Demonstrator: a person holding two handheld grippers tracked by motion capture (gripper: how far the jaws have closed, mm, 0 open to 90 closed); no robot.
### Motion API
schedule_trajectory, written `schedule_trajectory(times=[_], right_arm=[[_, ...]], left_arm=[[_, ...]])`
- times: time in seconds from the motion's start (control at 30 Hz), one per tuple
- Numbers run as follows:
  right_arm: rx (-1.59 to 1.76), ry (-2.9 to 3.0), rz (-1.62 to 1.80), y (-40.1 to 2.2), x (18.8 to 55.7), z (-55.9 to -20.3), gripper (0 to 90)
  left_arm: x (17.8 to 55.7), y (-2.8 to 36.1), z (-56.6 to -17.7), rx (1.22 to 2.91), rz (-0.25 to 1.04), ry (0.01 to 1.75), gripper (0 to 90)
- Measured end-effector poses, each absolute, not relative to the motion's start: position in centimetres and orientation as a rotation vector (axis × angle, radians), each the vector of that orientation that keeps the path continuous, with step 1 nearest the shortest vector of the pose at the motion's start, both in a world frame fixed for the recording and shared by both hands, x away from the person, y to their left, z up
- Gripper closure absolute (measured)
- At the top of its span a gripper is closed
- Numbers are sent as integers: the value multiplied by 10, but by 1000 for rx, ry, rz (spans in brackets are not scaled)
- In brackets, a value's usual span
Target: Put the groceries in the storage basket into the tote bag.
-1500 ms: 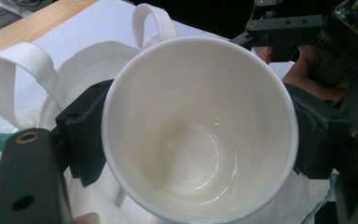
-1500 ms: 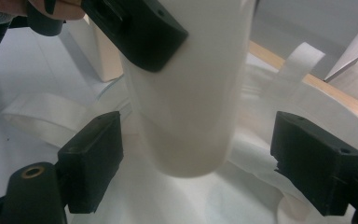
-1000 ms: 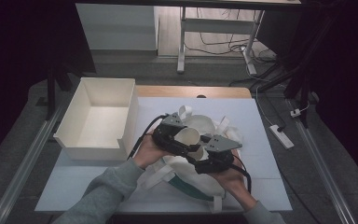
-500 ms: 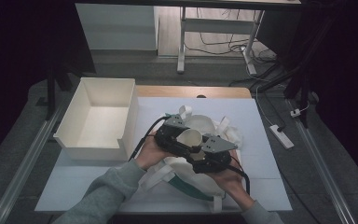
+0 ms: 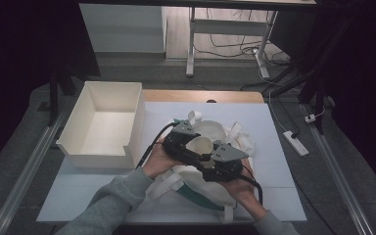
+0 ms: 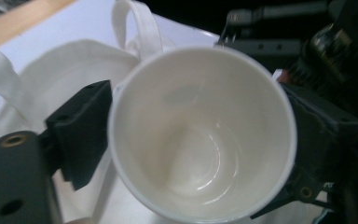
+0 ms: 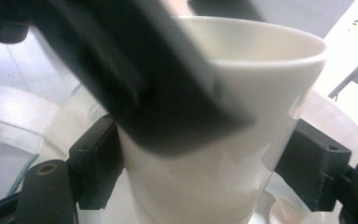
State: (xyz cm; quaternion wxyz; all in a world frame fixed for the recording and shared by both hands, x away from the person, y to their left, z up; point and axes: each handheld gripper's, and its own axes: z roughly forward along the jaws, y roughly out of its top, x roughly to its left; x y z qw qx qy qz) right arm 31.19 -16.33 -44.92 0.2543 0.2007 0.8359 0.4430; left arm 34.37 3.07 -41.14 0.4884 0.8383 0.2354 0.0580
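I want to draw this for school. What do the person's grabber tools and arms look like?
Both tools are black and blocky. The left gripper and right gripper each carry a grey three-cornered plate on top and trail a black cable. Their jaws are chunky black blocks with round screw holes. The person wears grey sleeves.

High view overhead facing forward-down; both claw views close-up, sharing the white cup [image 6: 200,135].

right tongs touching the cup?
Touching. In the right gripper view both black jaws of the right tongs press against the sides of the cup, with no gap at either side; they have just been closing on it.
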Motion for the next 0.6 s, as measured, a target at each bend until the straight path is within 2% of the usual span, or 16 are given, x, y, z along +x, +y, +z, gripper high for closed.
schedule_trajectory(times=[0.6], right_arm=[[682,2263,1177,-183,342,-463,219]], left_arm=[[356,87,-392,1926,223,695,153]])
